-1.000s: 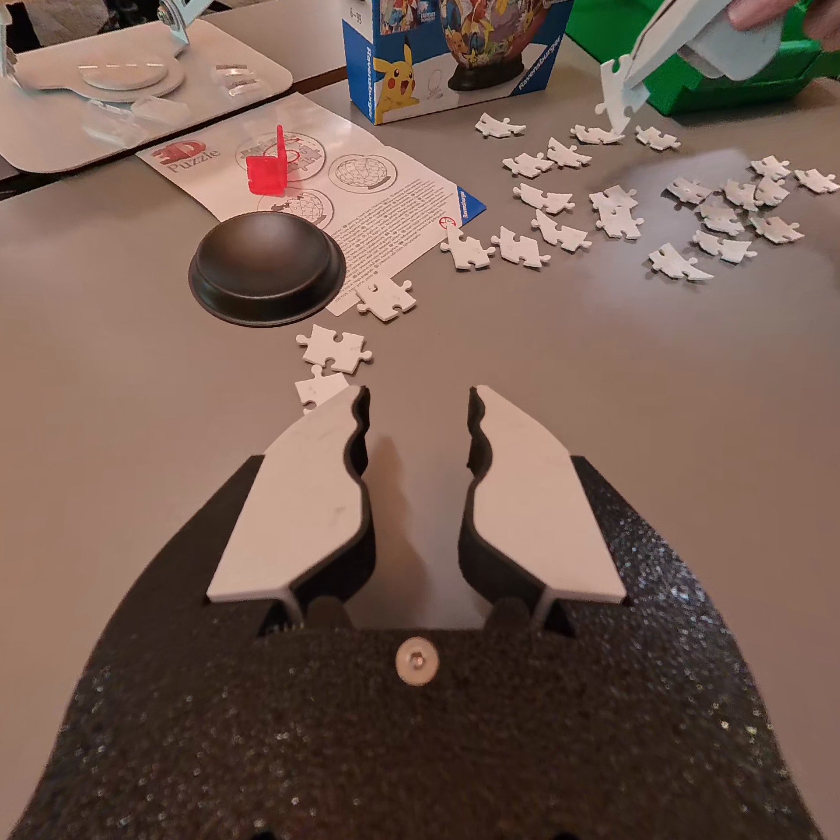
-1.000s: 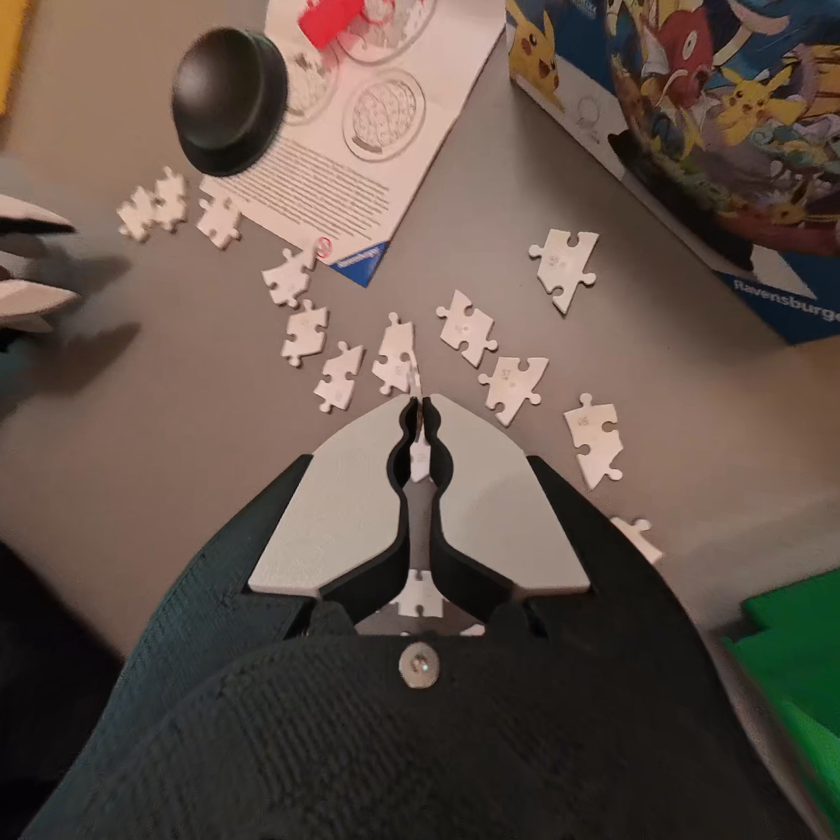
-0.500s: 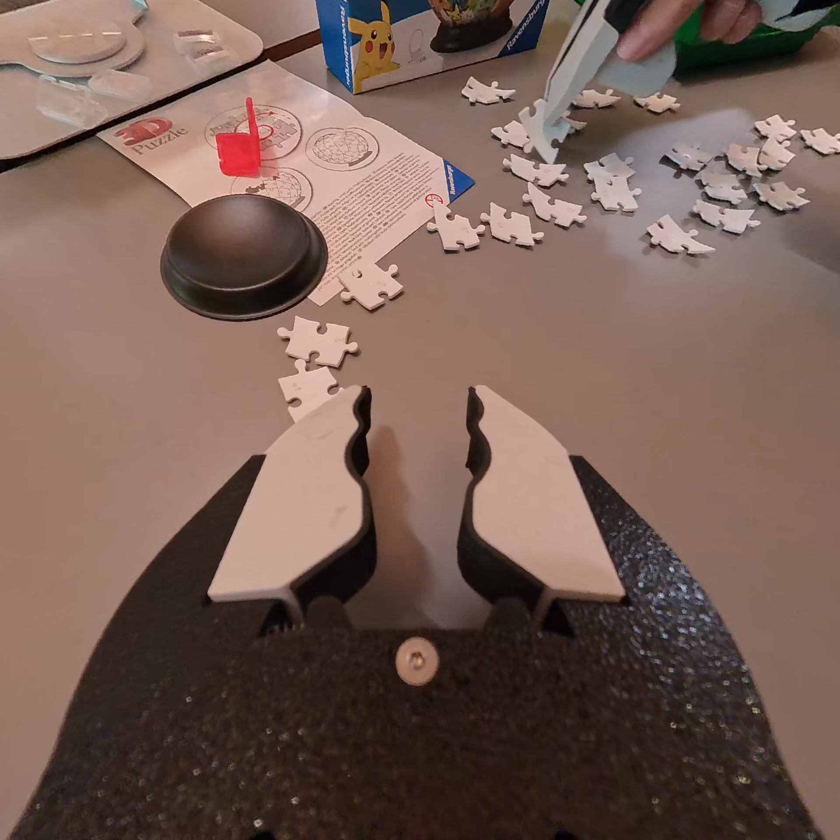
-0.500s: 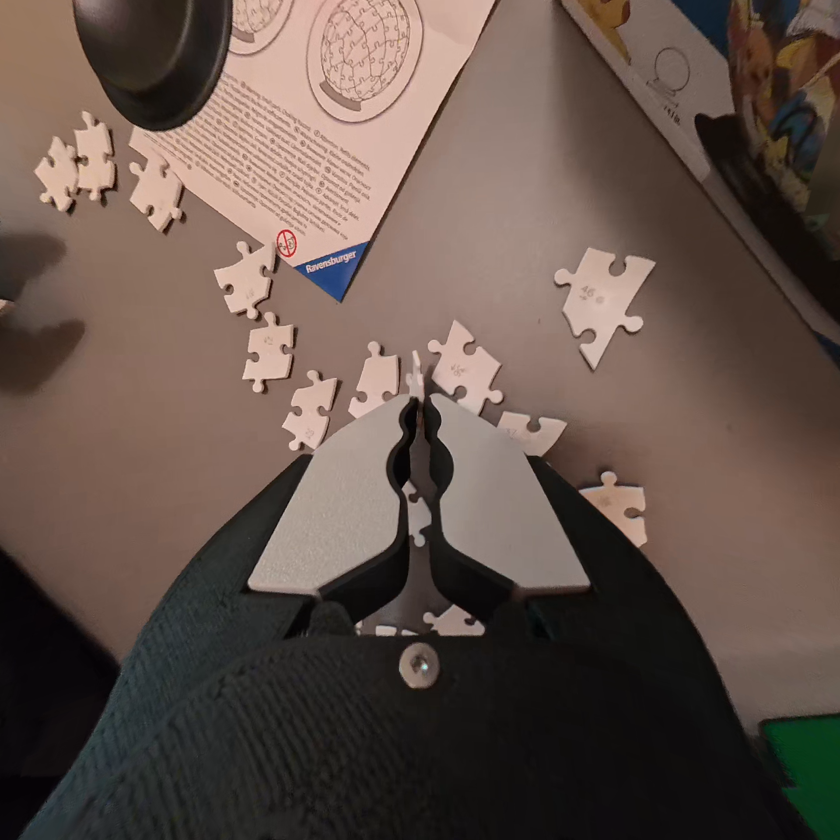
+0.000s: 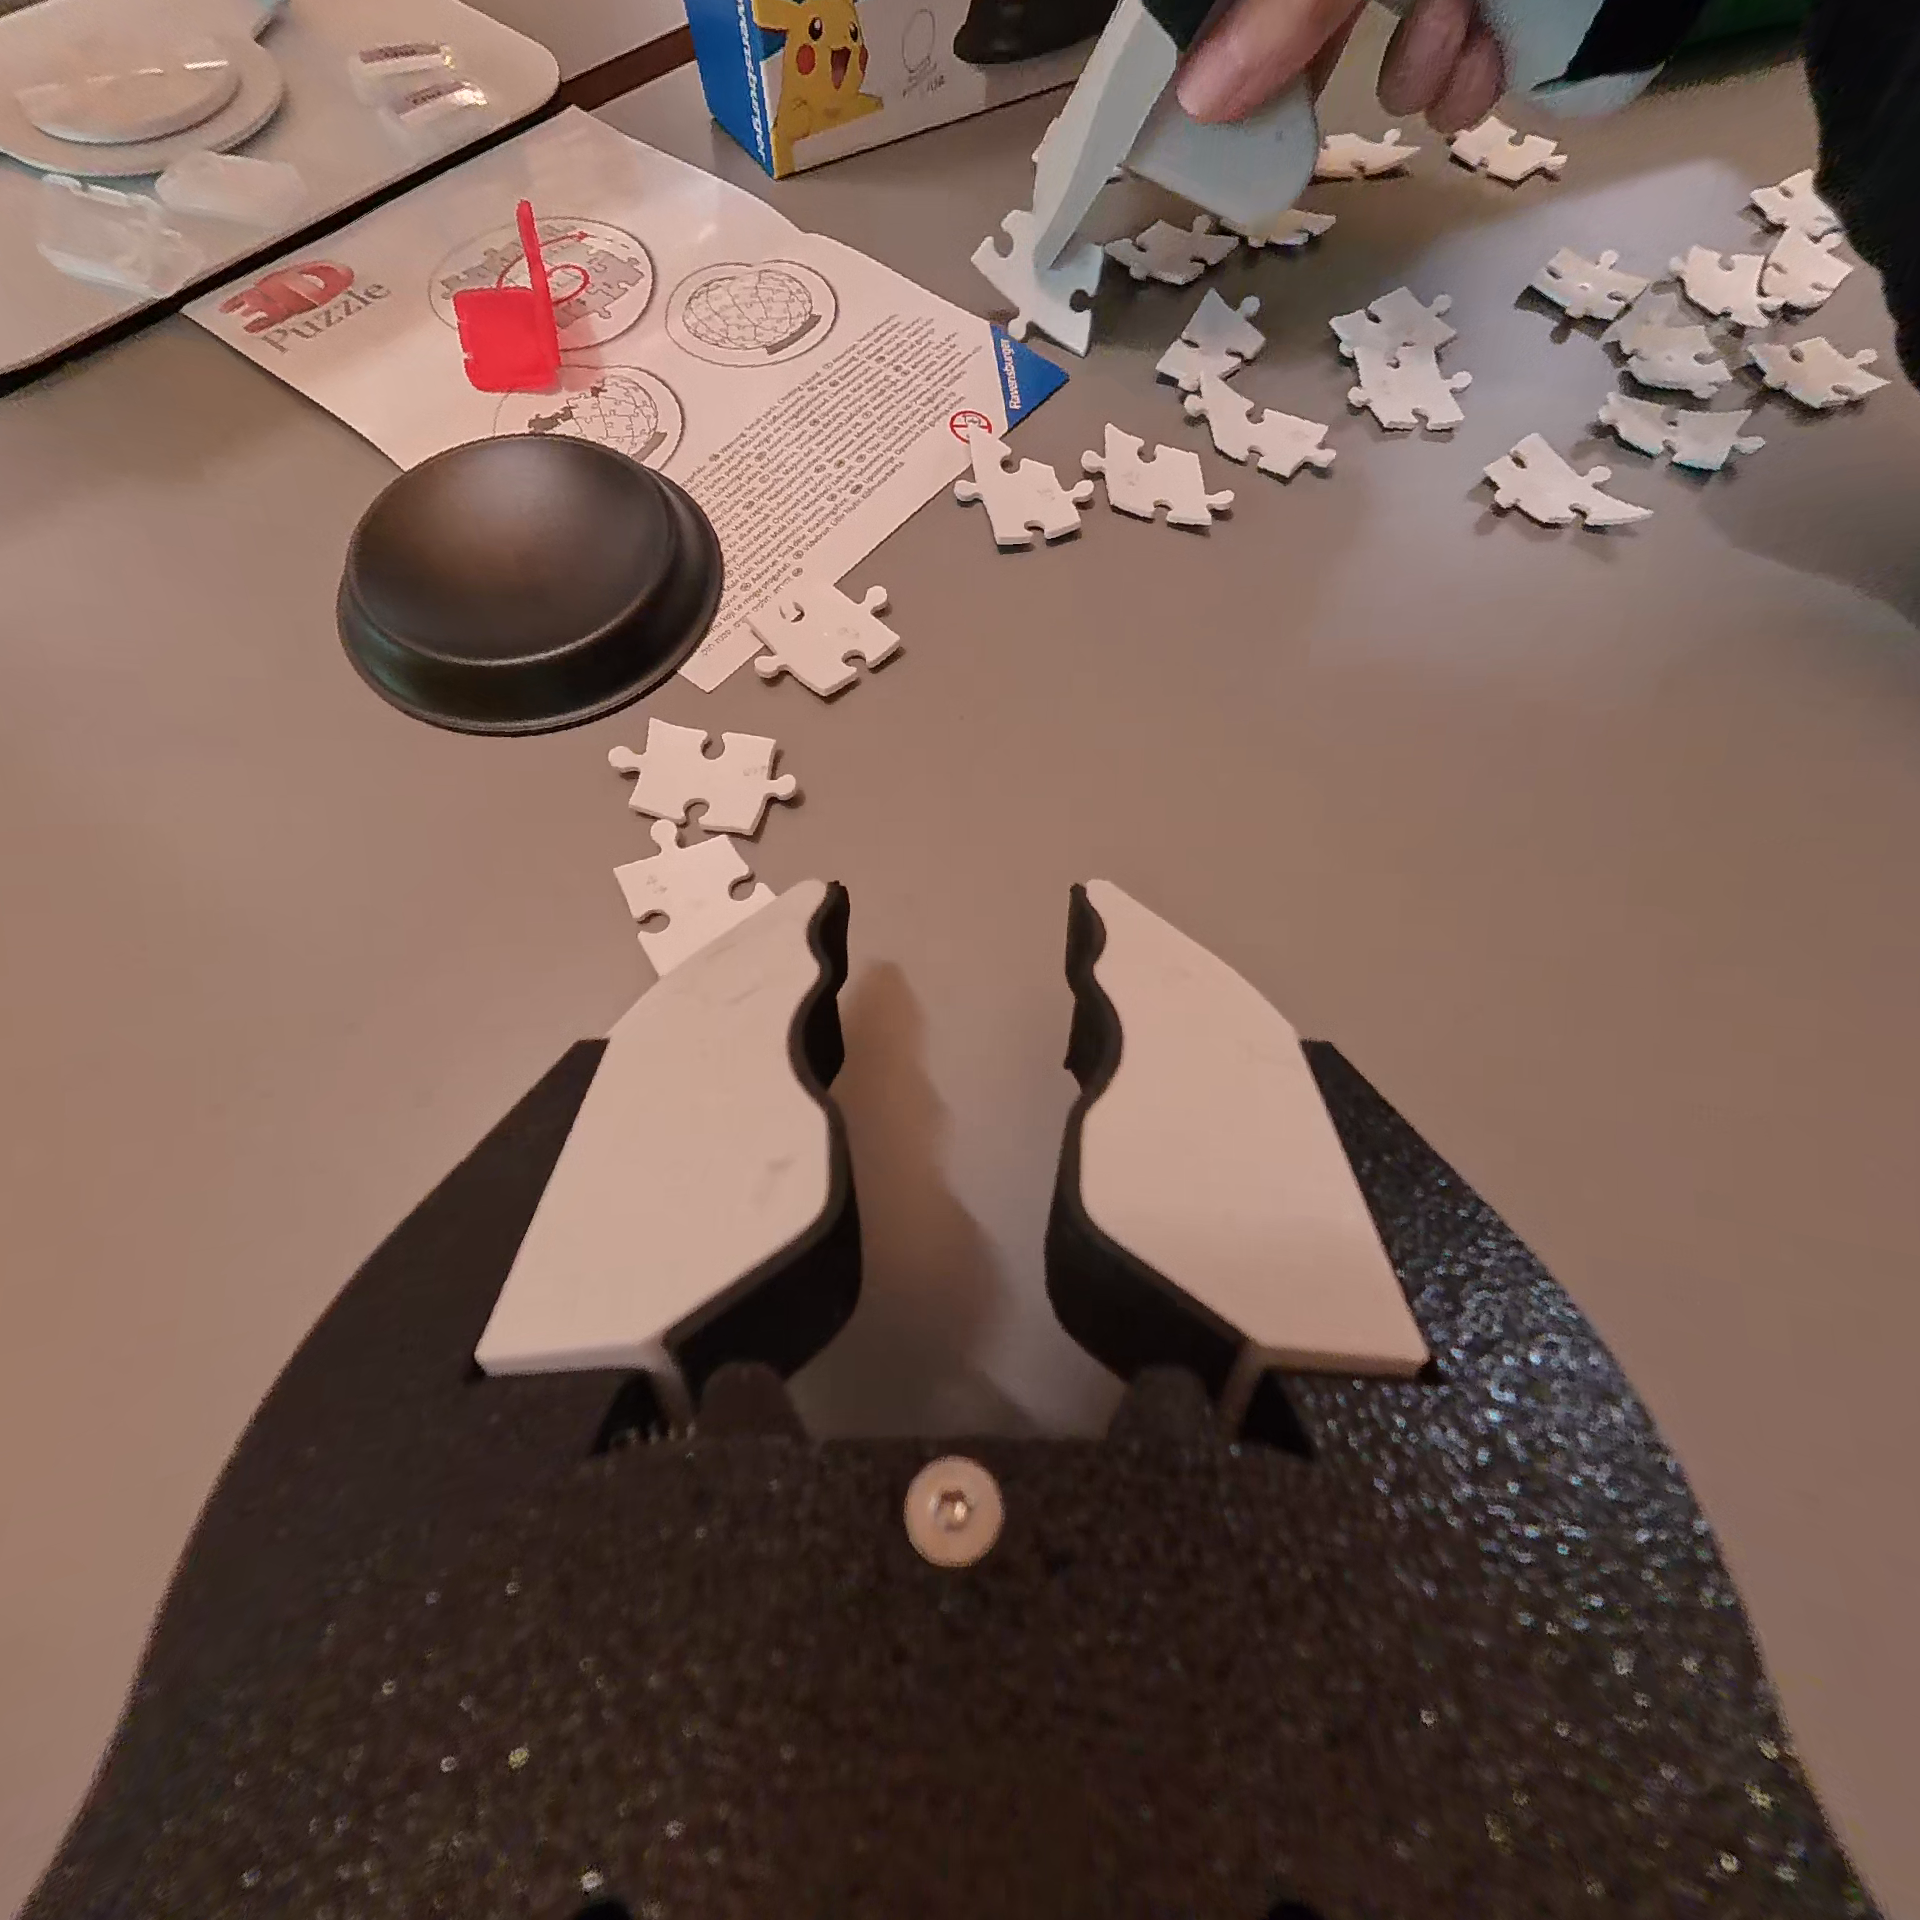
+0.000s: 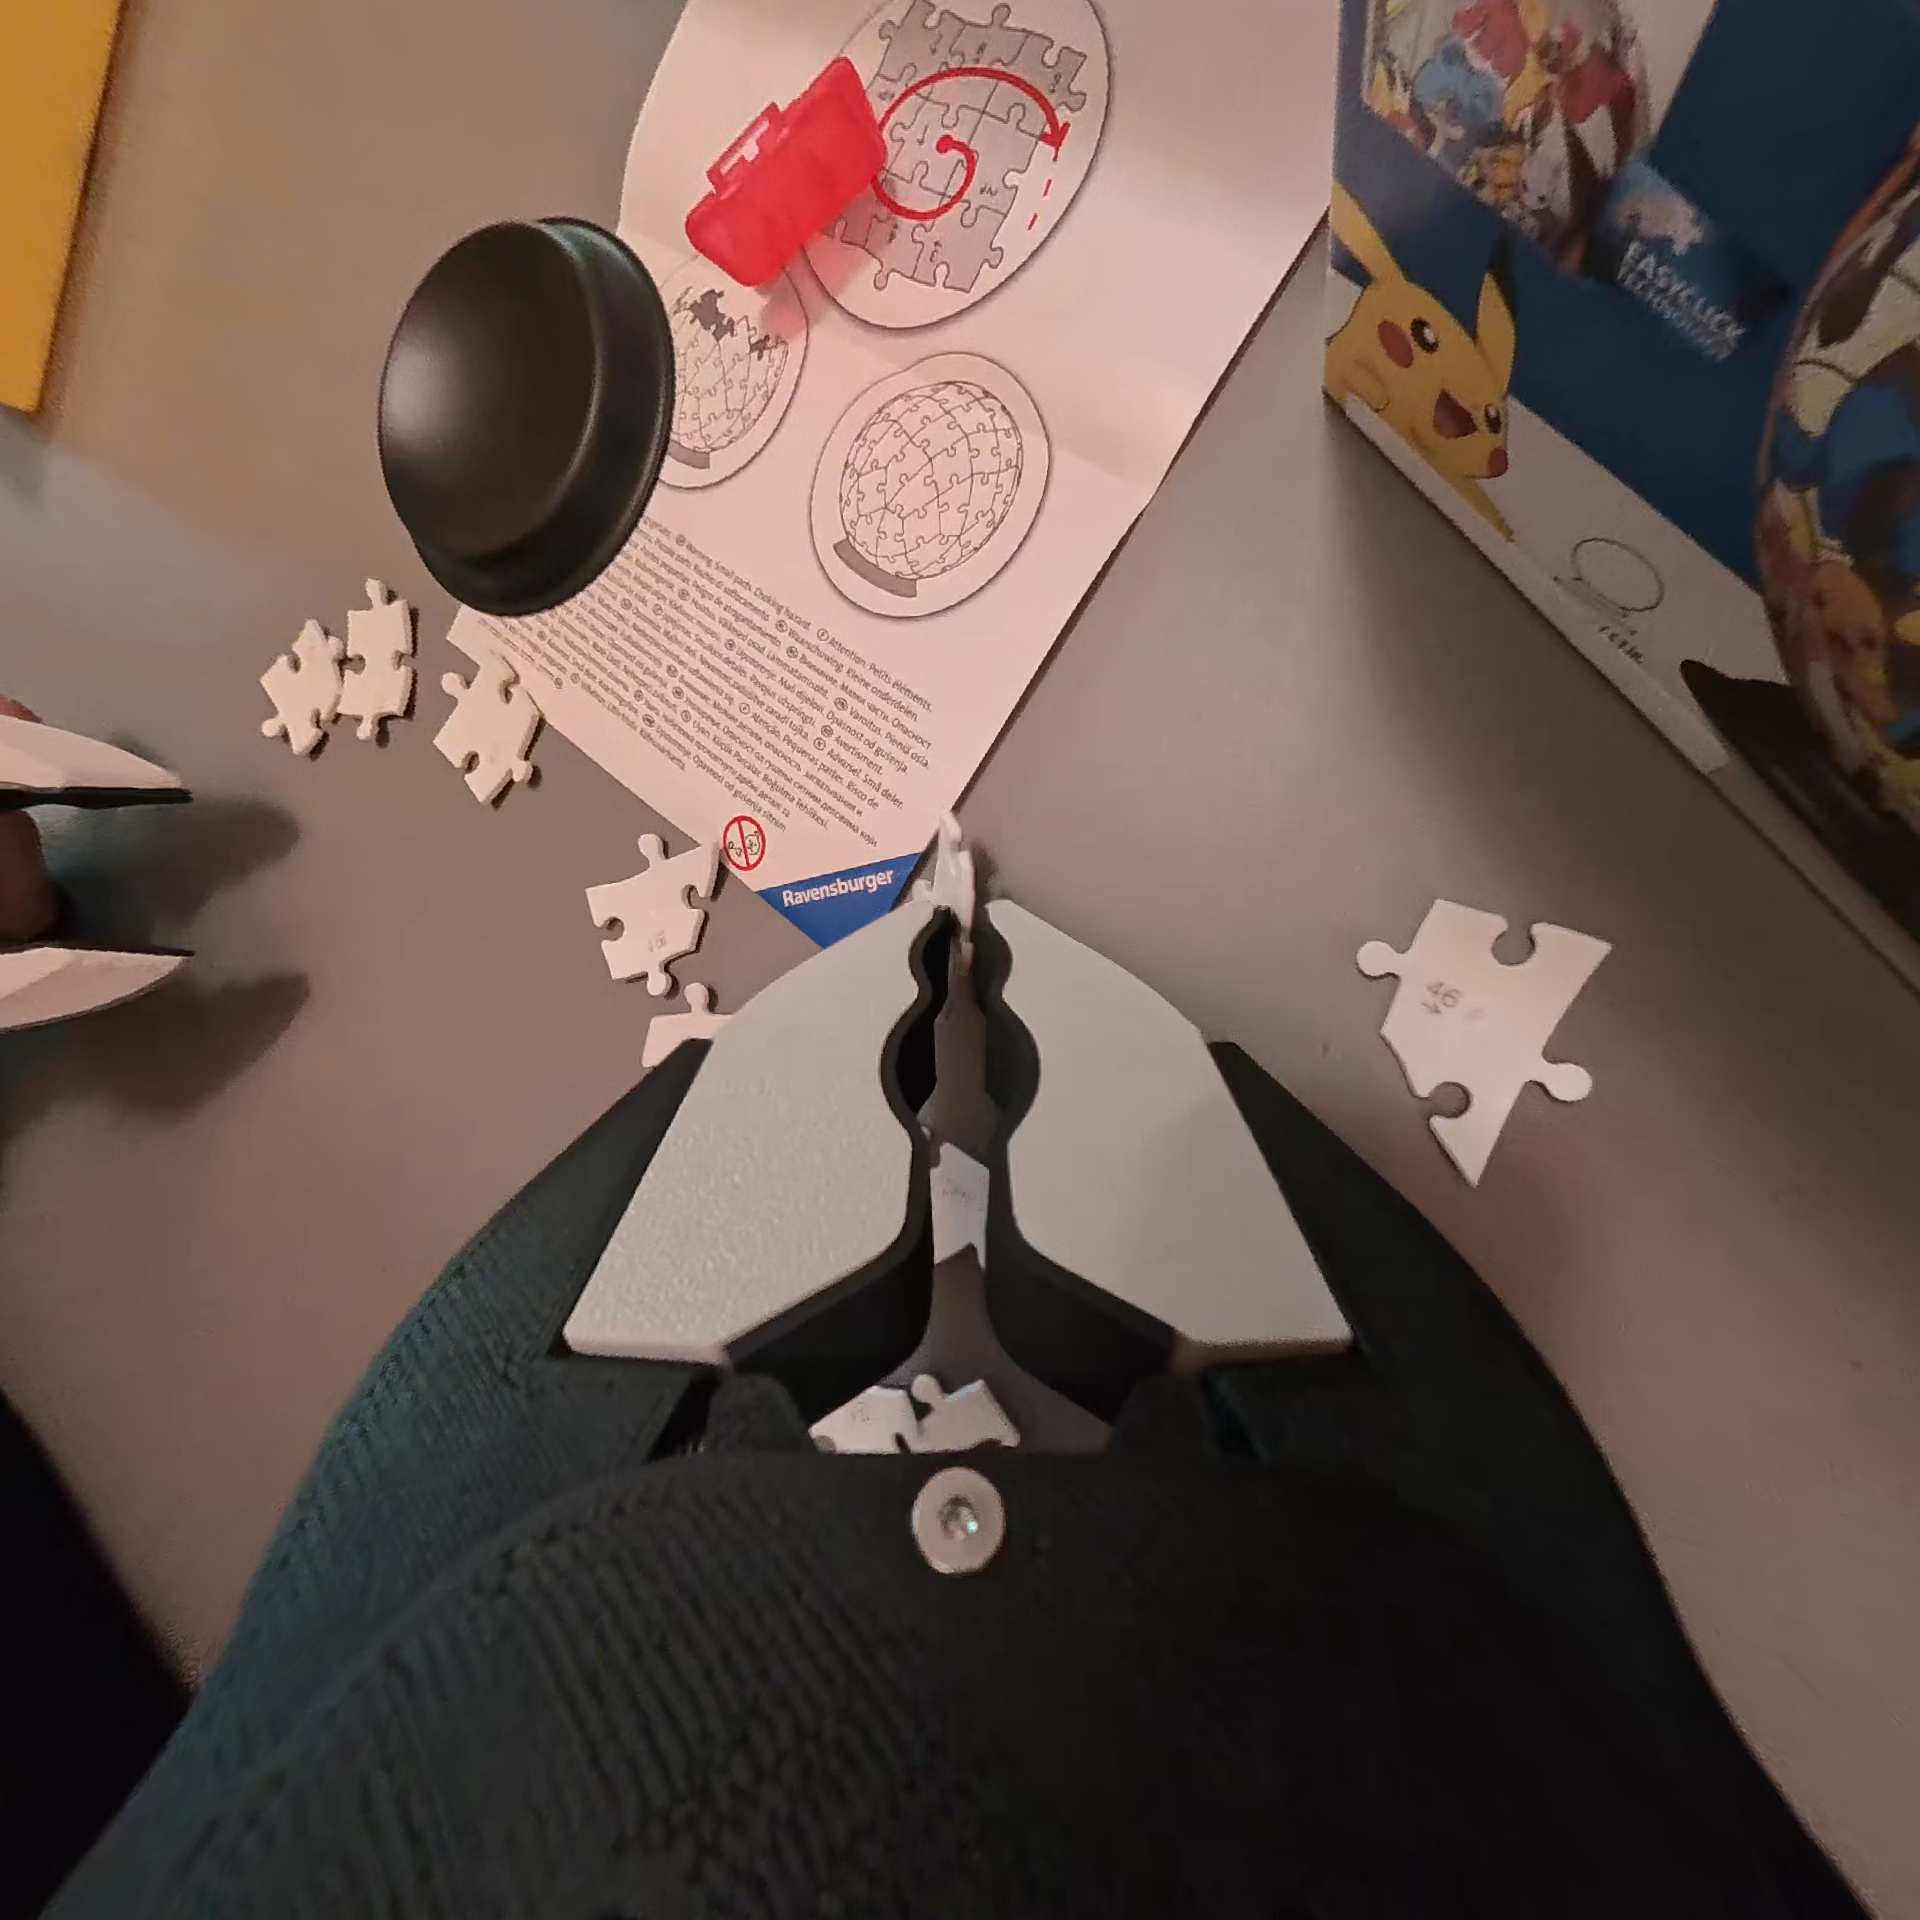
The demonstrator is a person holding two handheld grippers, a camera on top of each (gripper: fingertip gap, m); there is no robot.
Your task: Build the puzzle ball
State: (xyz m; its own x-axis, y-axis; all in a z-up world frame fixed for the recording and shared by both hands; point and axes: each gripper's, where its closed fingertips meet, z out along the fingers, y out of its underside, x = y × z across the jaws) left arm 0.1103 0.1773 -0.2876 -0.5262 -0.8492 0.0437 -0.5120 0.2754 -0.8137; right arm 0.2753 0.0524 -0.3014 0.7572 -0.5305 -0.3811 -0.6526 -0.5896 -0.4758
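Observation:
My left gripper point(image 5: 956, 914) is open and empty, low over the grey table point(image 5: 1351, 831). Two joined white puzzle pieces point(image 5: 707, 779) and a single one point(image 5: 681, 894) lie just left of its tip. My right gripper point(image 6: 961, 925) is shut on a white puzzle piece point(image 6: 951, 868), held edge-on near the corner of the instruction sheet point(image 6: 904, 582). It also shows in the left wrist view point(image 5: 1065, 244), with the piece point(image 5: 1023, 275) hanging down near the table. Several loose white pieces point(image 5: 1392, 364) lie at the back right. The black round stand point(image 5: 530, 582) sits at the left.
A red plastic clip point(image 5: 509, 322) stands on the instruction sheet point(image 5: 831, 353). The blue puzzle box point(image 6: 1621, 343) is at the back. A clear plastic tray point(image 5: 208, 135) lies at the far left. One piece point(image 6: 1475, 1018) lies alone to the right of my right gripper. My hands' fingertips stand some 20 centimetres from each other. The red plastic clip point(image 5: 509, 322) lies around 15 centimetres away from my right fingertips.
My right gripper has carried its piece down and left, from above the loose pieces to the instruction sheet's corner. My left gripper stays open and has drifted slightly.

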